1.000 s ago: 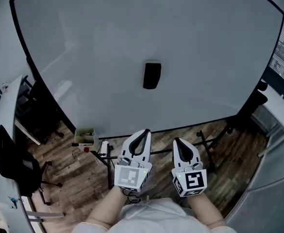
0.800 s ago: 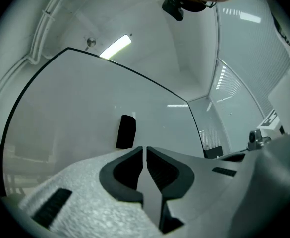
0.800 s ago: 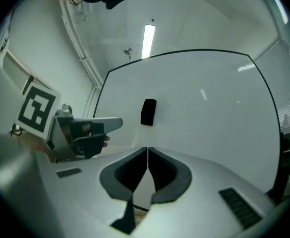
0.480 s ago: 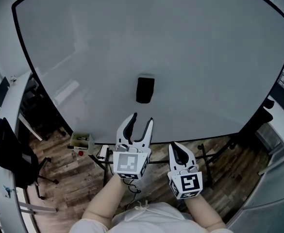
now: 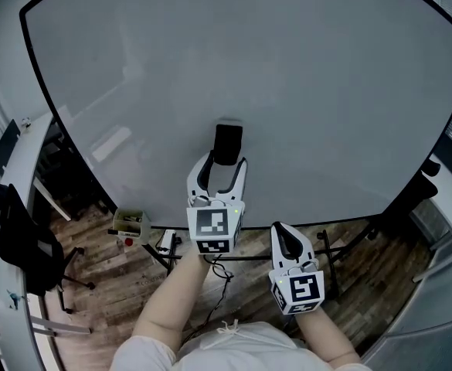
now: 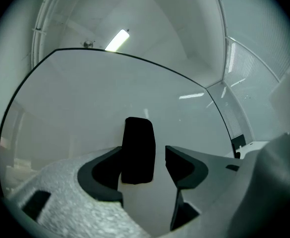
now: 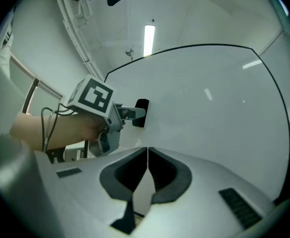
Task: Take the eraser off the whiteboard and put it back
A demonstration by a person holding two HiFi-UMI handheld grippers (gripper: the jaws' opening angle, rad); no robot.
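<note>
**Left jaws framing the eraser**

The jaws of our left gripper (image 5: 222, 168) have just been opening wide to take in the black eraser (image 5: 227, 144). It sits between them unpressed, on the whiteboard (image 5: 287, 76). Our right gripper (image 7: 147, 155) waits lower, closed and empty.

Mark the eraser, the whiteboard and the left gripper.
eraser (image 6: 138, 150): left gripper view, middle of its dark body.
whiteboard (image 5: 326, 83): head view, bare white surface.
left gripper (image 5: 225, 163): head view, midway between its fingertips; jaws have just been opening, eraser between them, not gripped.
</note>
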